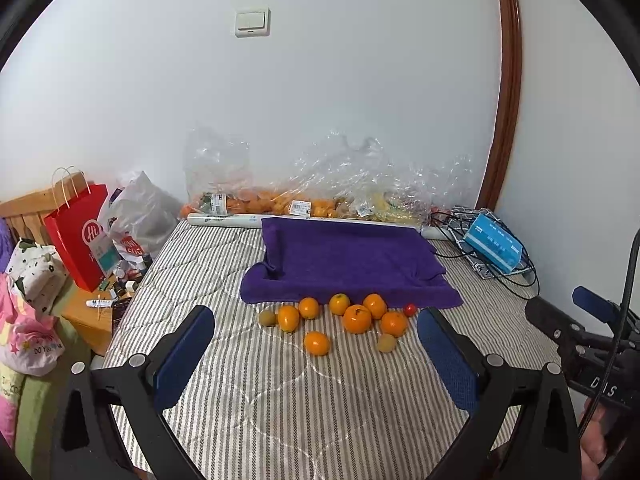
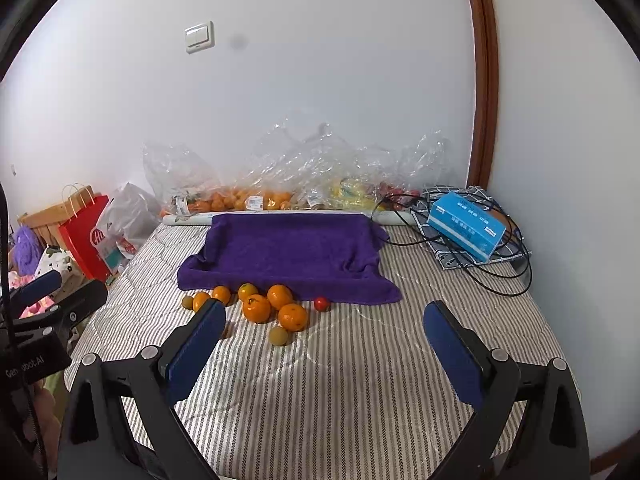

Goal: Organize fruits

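Through the left wrist camera we see our left tongs [image 1: 316,354] spread wide with nothing between the blue pads [image 1: 182,360], hovering over the striped mattress [image 1: 280,412]. Beyond them a loose cluster of oranges [image 1: 357,319] lies on the mattress just in front of the near edge of the purple towel [image 1: 348,264]. One orange [image 1: 317,343] sits apart, nearer to us. A greenish-brown kiwi [image 1: 268,317] rests at the cluster's left end, a second kiwi [image 1: 386,343] at its near right, and a small red tomato [image 1: 409,309] at the far right, close to the towel's hem. Far behind, against the wall, clear plastic bags [image 1: 320,184] hold more fruit. A blue box [image 1: 494,246] lies on the far right, a red paper bag [image 1: 78,236] on the left. The right tongs [image 1: 592,304] enter at the right edge.

Through the right wrist camera our right tongs [image 2: 326,354] are likewise spread and empty. The oranges [image 2: 256,308] lie to the left of centre, partly hidden by the left pad [image 2: 196,354]. One kiwi [image 2: 278,336] sits nearest us, and the tomato [image 2: 321,303] stands alone just right of the cluster. The towel [image 2: 292,252] lies beyond them, the blue box [image 2: 466,226] on the far right among black cables [image 2: 500,276].
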The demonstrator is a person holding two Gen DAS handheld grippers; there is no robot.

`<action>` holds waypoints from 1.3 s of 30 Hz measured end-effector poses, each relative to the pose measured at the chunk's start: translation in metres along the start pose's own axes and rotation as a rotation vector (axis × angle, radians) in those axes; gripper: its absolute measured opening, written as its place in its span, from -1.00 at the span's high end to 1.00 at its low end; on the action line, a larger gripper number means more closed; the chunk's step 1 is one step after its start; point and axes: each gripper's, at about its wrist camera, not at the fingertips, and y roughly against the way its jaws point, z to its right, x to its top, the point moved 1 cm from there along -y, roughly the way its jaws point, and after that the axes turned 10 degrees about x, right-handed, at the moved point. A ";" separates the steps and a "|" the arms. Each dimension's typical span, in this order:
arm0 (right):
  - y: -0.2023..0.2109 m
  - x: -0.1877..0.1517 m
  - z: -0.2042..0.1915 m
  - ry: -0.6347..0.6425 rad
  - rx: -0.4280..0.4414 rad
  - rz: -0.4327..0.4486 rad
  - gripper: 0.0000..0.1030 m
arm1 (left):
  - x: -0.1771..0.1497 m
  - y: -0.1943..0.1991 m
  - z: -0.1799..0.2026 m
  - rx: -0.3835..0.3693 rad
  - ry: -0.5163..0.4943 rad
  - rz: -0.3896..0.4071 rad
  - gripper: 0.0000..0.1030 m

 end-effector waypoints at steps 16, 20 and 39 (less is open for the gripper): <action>0.003 0.000 -0.004 0.014 -0.005 0.011 -0.91 | -0.004 0.004 0.002 -0.010 -0.002 0.009 -0.99; 0.004 -0.001 -0.006 0.019 -0.007 0.012 -0.91 | -0.006 0.007 0.002 -0.004 -0.013 0.011 -0.99; 0.005 0.000 0.001 -0.009 -0.007 0.015 -0.91 | -0.004 0.004 -0.003 -0.012 0.018 0.008 -0.99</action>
